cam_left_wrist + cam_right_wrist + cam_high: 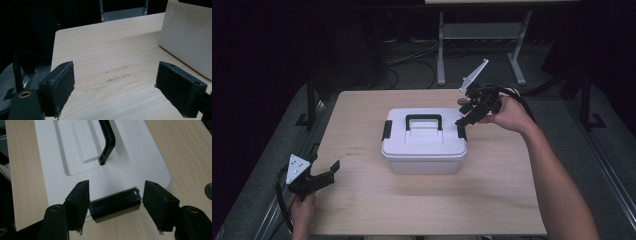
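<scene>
A white plastic storage box (424, 145) stands in the middle of the wooden table (362, 210), with a black carry handle (424, 120) on its lid and a black latch on each side. My right gripper (462, 122) reaches down at the box's right latch (115, 206). Its jaws are open and straddle the latch, the left pad at the latch's end and a thin gap at the right pad. The handle (108, 142) lies farther along the lid (130, 162). My left gripper (332, 171) hovers open by the table's front left edge, holding nothing, with the box wall (187, 42) off to its right.
The left latch (386, 130) sits flat against the box side. A dark round spot (208, 191) marks the tabletop near the right gripper. Bare wood (105, 50) with faint scuffs stretches ahead of the left gripper. Desk legs (441, 55) and cables stand on the dark floor beyond.
</scene>
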{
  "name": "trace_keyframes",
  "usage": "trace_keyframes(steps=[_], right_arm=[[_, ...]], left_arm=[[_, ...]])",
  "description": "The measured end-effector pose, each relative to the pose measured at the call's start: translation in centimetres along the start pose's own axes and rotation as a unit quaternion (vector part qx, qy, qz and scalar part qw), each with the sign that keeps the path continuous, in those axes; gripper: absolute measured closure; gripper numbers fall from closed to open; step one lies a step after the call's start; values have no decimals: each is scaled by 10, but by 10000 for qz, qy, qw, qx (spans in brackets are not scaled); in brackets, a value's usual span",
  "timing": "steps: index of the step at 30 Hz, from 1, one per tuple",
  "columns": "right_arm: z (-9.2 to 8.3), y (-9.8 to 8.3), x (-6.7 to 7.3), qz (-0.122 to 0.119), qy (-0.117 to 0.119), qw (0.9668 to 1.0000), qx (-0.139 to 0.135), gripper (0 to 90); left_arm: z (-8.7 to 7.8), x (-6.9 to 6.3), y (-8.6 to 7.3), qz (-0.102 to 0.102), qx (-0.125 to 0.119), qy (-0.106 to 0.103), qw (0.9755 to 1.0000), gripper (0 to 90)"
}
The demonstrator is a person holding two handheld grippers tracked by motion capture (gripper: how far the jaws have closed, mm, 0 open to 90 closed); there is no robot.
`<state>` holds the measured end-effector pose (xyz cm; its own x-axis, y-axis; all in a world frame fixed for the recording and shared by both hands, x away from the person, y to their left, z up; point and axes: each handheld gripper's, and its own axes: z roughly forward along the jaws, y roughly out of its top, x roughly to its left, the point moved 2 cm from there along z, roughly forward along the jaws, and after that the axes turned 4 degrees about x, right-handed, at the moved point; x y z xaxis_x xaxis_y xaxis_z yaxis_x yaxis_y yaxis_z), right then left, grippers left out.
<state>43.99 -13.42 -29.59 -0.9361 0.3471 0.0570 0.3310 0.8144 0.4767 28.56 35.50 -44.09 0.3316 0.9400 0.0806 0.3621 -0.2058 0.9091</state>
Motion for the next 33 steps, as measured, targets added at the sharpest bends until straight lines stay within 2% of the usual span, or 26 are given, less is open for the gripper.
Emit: trace_keyframes(steps=[7,33], right_arm=[[-1,-7,-2,102,-26,9999,-13,356],[-7,-39,2,362,-82,9993,-38,343]], left_arm=[[0,0,0,-40,-12,2,10000,147],[1,-3,0,51,25,-34,10000,147]])
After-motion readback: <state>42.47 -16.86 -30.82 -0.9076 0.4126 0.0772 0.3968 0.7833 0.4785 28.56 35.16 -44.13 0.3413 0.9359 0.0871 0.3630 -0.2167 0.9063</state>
